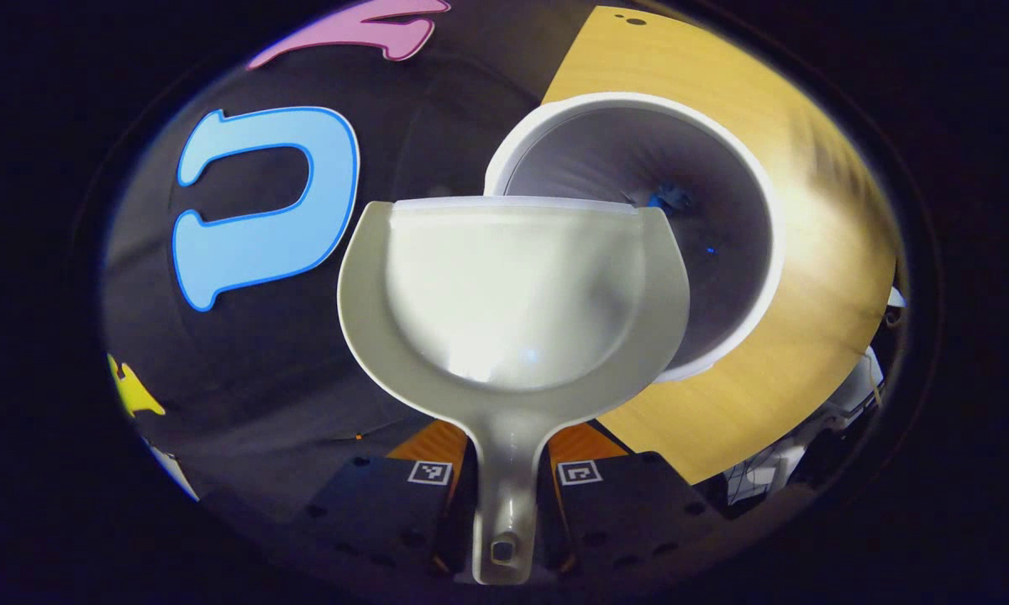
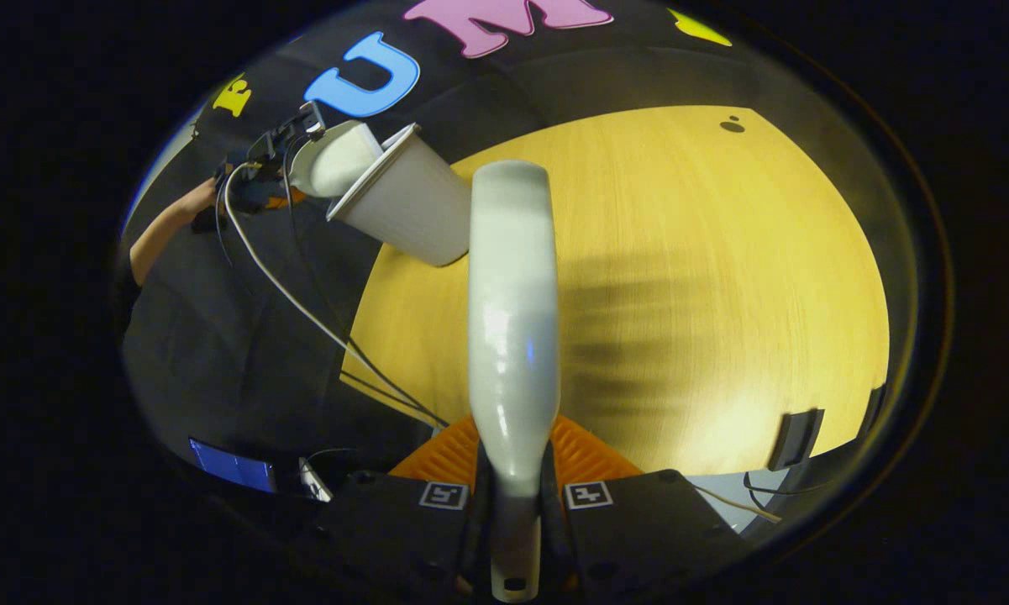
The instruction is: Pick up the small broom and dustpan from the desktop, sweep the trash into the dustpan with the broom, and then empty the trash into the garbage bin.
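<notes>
left tool (image 1: 504, 491) gripping dustpan (image 1: 512, 294) over garbage bin (image 1: 748, 193), right tool (image 2: 512, 504) gripping broom (image 2: 512, 319)

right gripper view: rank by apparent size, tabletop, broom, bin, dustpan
1. Yellow wooden tabletop
2. Pale plastic broom, enlarged by nearness to the camera
3. White round garbage bin
4. Pale dustpan, mostly hidden behind the bin, so its rank is unsure

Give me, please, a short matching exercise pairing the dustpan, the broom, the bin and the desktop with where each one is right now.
1. dustpan
2. broom
3. garbage bin
4. desktop

a. stands on the wood at its edge
b. held by its handle over the bin's mouth
c. carries the bin
d. clamped upright in the right hand-held gripper

Pairs: 1-b, 2-d, 3-a, 4-c
</notes>
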Available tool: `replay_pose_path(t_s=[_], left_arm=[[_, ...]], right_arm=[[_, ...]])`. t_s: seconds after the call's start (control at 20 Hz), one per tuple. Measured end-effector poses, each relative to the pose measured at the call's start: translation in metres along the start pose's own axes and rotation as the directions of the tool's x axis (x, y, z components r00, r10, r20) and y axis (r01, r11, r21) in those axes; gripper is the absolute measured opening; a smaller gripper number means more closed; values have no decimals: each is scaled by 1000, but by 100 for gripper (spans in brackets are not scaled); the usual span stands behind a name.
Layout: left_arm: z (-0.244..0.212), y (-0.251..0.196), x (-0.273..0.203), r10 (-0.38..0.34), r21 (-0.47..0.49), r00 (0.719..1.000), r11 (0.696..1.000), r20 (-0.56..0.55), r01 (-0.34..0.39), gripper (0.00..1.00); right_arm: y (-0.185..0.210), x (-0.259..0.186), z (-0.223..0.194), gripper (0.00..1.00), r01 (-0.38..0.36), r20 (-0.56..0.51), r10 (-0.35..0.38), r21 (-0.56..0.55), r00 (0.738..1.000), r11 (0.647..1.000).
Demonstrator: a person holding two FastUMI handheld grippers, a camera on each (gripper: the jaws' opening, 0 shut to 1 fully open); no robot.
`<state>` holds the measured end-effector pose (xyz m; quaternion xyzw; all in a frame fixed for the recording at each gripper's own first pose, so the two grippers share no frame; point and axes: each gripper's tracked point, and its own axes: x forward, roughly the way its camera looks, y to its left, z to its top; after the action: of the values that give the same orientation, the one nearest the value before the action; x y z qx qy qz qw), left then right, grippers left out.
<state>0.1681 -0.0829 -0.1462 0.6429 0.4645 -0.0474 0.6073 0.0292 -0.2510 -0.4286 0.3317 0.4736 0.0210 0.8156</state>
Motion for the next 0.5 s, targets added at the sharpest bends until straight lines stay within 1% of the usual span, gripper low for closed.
replay_pose_path(t_s=[0.05, 0.1, 0.15, 0.2, 0.3, 0.4, 0.45, 0.5], left_arm=[[-3, 2, 0, 19, -48, 999, 999, 26, -17, 29], [-2, 2, -9, 54, -111, 996, 993, 73, -46, 29], [1, 4, -16, 90, -183, 985, 981, 150, -62, 29], [7, 4, -25, 123, -254, 967, 965, 222, -65, 29], [18, 6, -39, 172, -355, 928, 934, 331, -46, 29], [35, -2, -36, 181, -403, 886, 915, 427, 8, 29], [43, -11, -37, 163, -420, 862, 905, 481, 63, 28], [57, -25, -36, 127, -434, 839, 890, 530, 140, 29]], right_arm=[[-3, -1, 4, 28, 9, 15, -9, 12, 1000, 1000], [-8, -3, 8, 28, 20, 22, -21, 26, 1000, 999], [-12, -5, 12, 28, 36, 31, -37, 37, 999, 999], [-16, -6, 16, 28, 50, 35, -51, 48, 998, 998], [-18, -9, 28, 28, 62, 60, -66, 55, 996, 997], [-33, -10, 38, 28, 98, 80, -102, 45, 992, 994], [-37, -11, 42, 28, 116, 81, -120, 53, 989, 992], [-40, -11, 48, 28, 121, 87, -127, 75, 988, 990]])
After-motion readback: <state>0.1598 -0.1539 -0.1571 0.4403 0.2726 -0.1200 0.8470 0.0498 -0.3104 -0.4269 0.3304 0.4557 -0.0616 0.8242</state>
